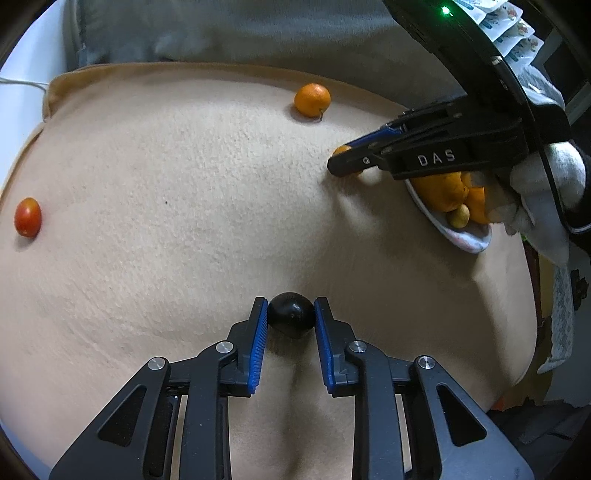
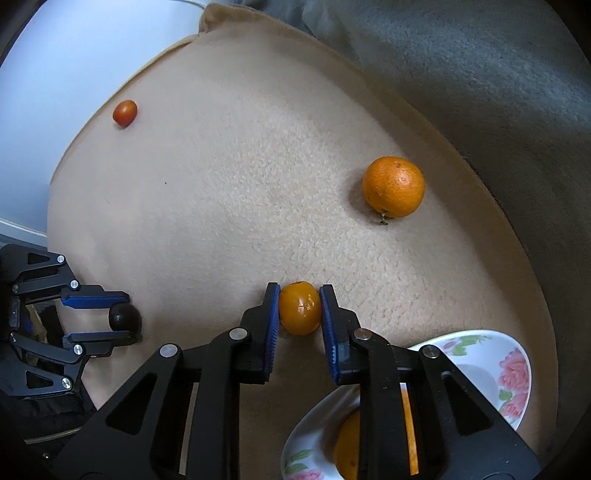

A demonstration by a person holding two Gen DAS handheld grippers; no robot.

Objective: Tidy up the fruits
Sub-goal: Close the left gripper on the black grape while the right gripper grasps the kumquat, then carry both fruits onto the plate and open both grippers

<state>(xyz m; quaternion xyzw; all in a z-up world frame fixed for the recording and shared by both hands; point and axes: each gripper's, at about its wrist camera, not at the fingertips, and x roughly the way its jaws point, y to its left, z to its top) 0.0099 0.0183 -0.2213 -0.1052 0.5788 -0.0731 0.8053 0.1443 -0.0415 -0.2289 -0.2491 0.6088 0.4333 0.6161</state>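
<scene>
My left gripper (image 1: 290, 314) is shut on a dark round fruit (image 1: 290, 312) low over the beige cushion (image 1: 184, 184); it also shows in the right wrist view (image 2: 125, 317). My right gripper (image 2: 299, 308) is shut on a small orange kumquat-like fruit (image 2: 300, 308); in the left wrist view it shows at the right (image 1: 341, 162). A large orange (image 2: 393, 186) (image 1: 312, 99) lies on the cushion. A red cherry tomato (image 1: 27, 216) (image 2: 125, 112) lies at the far left. A floral bowl (image 2: 513, 369) (image 1: 461, 238) holds oranges and a small yellow fruit.
A grey blanket (image 2: 480, 74) borders the cushion at the back. Packets (image 1: 517, 33) sit at the upper right. A gloved hand (image 1: 546, 192) holds the right gripper. The cushion's edge drops off at the left.
</scene>
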